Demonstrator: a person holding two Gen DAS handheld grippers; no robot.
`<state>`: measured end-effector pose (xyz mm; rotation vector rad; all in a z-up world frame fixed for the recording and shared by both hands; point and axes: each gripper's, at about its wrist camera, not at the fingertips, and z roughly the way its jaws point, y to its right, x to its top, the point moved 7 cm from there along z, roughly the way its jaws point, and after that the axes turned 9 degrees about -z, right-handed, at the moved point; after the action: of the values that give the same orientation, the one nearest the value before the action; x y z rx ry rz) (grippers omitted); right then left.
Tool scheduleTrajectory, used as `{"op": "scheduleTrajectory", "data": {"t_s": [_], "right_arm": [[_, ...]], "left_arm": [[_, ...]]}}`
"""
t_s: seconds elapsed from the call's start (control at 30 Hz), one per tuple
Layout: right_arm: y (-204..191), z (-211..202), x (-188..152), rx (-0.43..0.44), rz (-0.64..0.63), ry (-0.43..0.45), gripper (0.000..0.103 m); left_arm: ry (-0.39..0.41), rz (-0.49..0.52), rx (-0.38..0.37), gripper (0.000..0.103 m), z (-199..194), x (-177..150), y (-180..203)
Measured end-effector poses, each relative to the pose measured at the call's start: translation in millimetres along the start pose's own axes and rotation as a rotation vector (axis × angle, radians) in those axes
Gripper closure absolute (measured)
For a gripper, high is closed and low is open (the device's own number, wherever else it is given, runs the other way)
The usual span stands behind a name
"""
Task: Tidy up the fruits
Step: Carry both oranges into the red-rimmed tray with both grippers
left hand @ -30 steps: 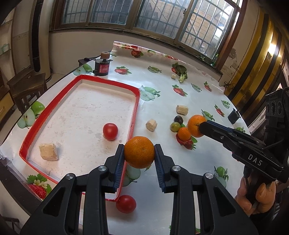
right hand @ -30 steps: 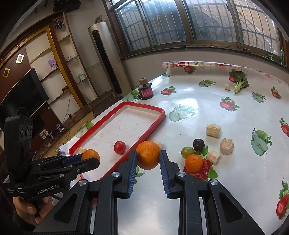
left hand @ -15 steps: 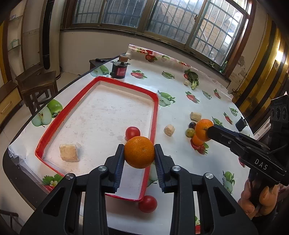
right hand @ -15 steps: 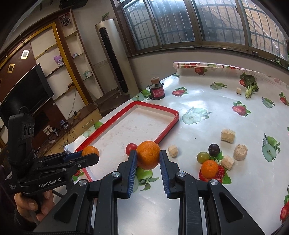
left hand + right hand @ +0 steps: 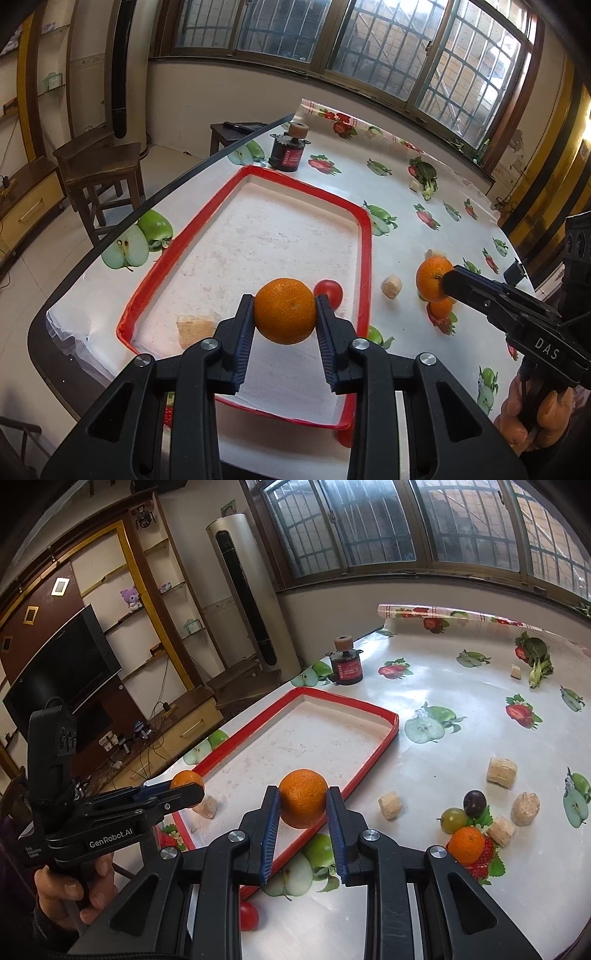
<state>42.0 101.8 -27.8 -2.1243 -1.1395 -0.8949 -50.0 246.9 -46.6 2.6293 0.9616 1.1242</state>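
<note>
the left gripper (image 5: 284, 312) has its jaws closed on an orange (image 5: 285, 311), holding it in the air above the near part of the red tray (image 5: 365, 236). the right gripper (image 5: 302, 800) also holds a second orange (image 5: 303, 798) between its jaws, above the tray's right rim. inside the tray lie a red tomato (image 5: 330, 291) and a beige block (image 5: 195, 328), and to the right of the tray, on the tablecloth (image 5: 461, 716), a small orange (image 5: 466, 845), a green grape (image 5: 453, 819) and a dark grape (image 5: 474, 798) lie close together.
</note>
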Motion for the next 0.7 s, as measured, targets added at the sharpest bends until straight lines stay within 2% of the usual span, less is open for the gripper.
{"op": "scheduleTrajectory", "data": {"t_s": [0.5, 0.7], "right_arm": [[0, 62, 26, 0.040, 0.008, -0.038, 0.077], [7, 91, 25, 0.048, 0.020, -0.078, 0.077]], "left_arm": [[-0.001, -0.010, 0.058, 0.073, 31, 34, -19], [-0.050, -0.018, 0.082, 0.073, 58, 35, -23]]}}
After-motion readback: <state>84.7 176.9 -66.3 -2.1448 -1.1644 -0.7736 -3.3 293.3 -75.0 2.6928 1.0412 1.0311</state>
